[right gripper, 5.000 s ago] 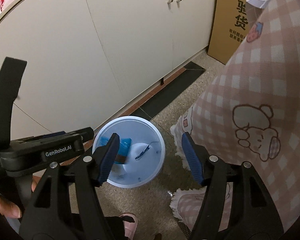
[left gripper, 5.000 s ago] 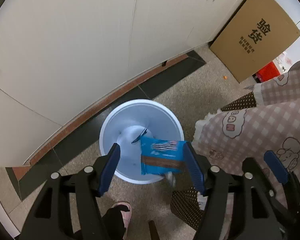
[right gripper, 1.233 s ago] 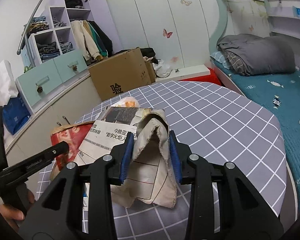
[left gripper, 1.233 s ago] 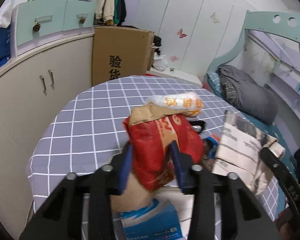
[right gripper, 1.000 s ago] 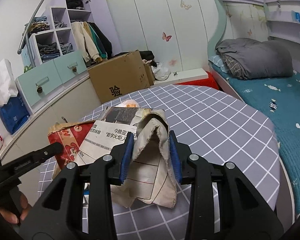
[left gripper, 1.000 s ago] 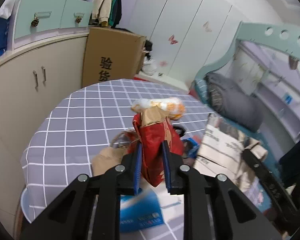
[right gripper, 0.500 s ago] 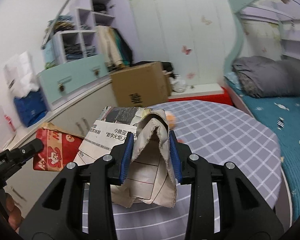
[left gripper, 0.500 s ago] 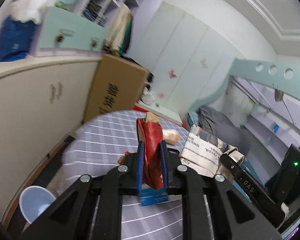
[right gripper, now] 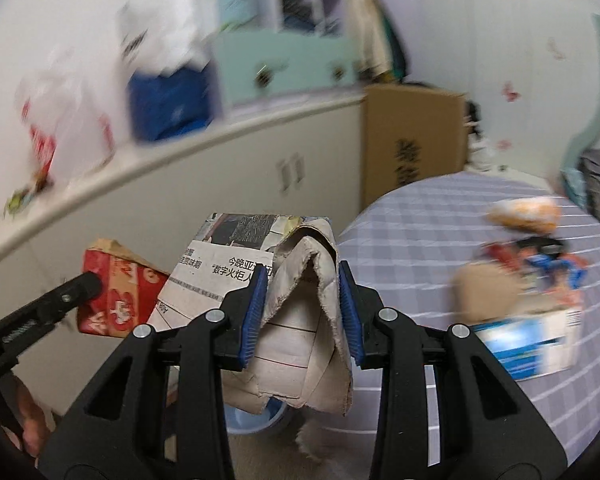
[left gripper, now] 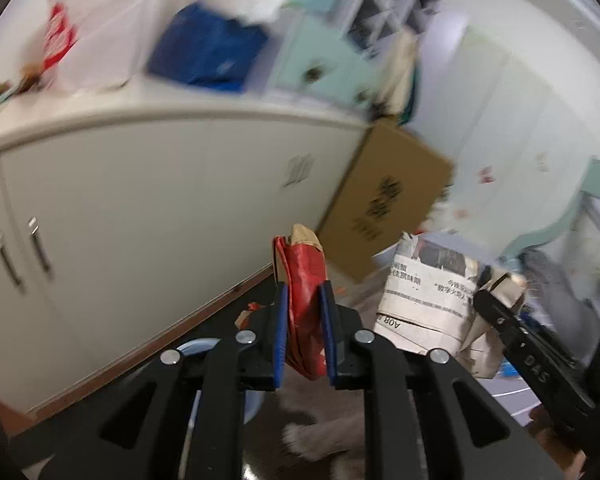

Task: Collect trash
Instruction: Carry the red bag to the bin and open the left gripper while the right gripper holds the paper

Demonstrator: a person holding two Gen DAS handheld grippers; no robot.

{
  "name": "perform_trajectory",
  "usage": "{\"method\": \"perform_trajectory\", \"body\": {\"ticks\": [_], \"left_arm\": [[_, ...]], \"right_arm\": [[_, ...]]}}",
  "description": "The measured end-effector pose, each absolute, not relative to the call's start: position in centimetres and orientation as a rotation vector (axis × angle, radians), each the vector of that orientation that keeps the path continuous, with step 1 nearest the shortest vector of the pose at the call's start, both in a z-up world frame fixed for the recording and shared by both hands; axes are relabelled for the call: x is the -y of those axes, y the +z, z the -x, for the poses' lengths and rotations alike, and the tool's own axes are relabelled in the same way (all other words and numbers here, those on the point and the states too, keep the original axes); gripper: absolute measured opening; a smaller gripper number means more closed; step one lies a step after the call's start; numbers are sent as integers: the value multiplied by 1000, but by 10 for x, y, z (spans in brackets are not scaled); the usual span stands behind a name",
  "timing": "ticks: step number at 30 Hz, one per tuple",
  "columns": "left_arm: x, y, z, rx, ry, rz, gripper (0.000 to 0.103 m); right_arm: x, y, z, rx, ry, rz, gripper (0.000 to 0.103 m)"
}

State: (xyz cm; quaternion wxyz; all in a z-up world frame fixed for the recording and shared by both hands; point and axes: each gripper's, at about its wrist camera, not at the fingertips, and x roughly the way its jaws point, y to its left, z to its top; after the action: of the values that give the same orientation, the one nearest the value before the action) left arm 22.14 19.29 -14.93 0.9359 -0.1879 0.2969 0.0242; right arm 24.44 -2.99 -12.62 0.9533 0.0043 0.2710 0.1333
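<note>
My left gripper (left gripper: 303,330) is shut on a flattened red paper bag (left gripper: 305,296), held upright above the floor; the same red paper bag (right gripper: 116,296) shows at the left of the right wrist view. My right gripper (right gripper: 302,312) is shut on a folded newspaper (right gripper: 304,344), and that newspaper (left gripper: 428,300) hangs to the right in the left wrist view. A pale blue bin (left gripper: 198,350) peeks out on the floor behind the left jaws, and the bin (right gripper: 248,420) also shows under the newspaper.
Cream cabinets (left gripper: 148,216) run along the left, with a cardboard box (left gripper: 388,208) leaning at their end. A round table with a grey checked cloth (right gripper: 440,232) holds a blue-and-white box (right gripper: 528,340), a brown bag (right gripper: 484,292) and an orange packet (right gripper: 524,210).
Both grippers have swung left off the table toward the cabinets, carrying the red bag and the newspaper. The bin now lies just below them. Neither grip has changed.
</note>
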Motion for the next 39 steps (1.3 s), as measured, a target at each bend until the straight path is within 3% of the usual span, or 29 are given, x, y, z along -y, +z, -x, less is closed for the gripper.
{"method": "perform_trajectory", "body": {"ticks": [7,18,21,23,24,25,39], "left_arm": [[-242,-234,-258,-800,182,404,15],[-258,-328,-315,-997,226,405,17],[-256,-342,-328,-1049,192,440,25],[-253,-344,-326,-1058,203,450,41],[-253,-344,-324,-1045,206,458,54],[-251,-342,-321,-1038,212,459,58],[-258,-347,-301,-1076,240,468,62]], "right_arm": [[-60,-216,-278,-713,359,151,35],[-74,-310,-320,-867,287,241,35],[-72,-320,-320,-877,274,248,35],[-70,-323,-323,-882,267,251,35],[-70,-326,-324,-887,267,253,35],[-72,-329,-322,-891,268,254,35],[-82,-332,-321,-930,303,246,35]]}}
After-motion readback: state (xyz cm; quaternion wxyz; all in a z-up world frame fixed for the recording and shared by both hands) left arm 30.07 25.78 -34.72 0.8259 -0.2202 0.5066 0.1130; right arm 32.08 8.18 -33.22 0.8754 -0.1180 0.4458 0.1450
